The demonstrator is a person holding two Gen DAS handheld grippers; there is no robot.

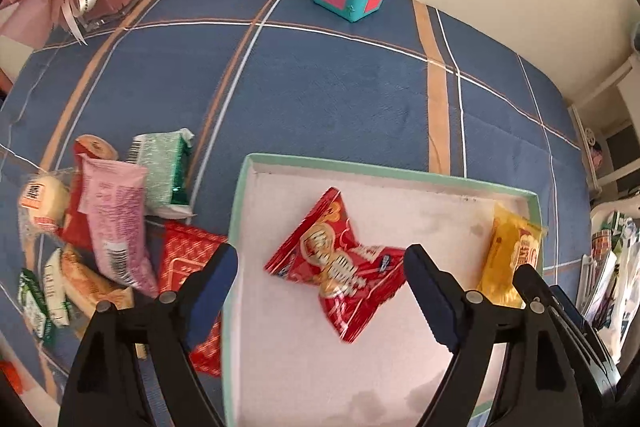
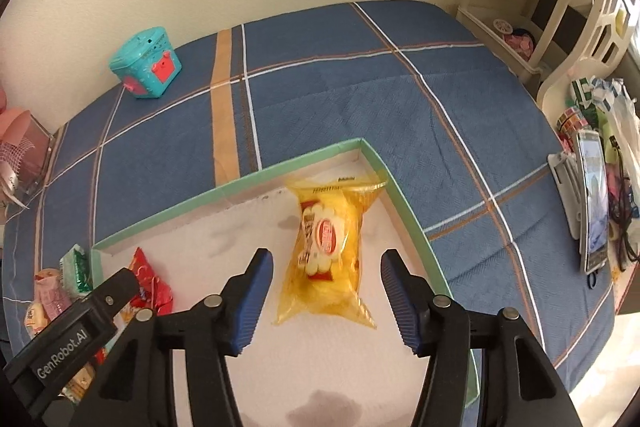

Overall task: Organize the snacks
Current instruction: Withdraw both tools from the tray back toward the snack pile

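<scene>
While both grippers gape, 2 seemingly loose packets, red, yellow, in tray.

Yellow snack bag — green-rimmed box

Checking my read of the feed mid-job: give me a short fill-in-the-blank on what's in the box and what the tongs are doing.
1. The red snack packet lies inside the green-rimmed ____.
2. The packet below the right tongs is ____ in colour.
3. Both tongs stand ____, gripping nothing; the left tongs flank the red packet.
4. The unsorted snack pile lies on the ____ side of the box in the left wrist view.

Answers: box; yellow; open; left
</scene>
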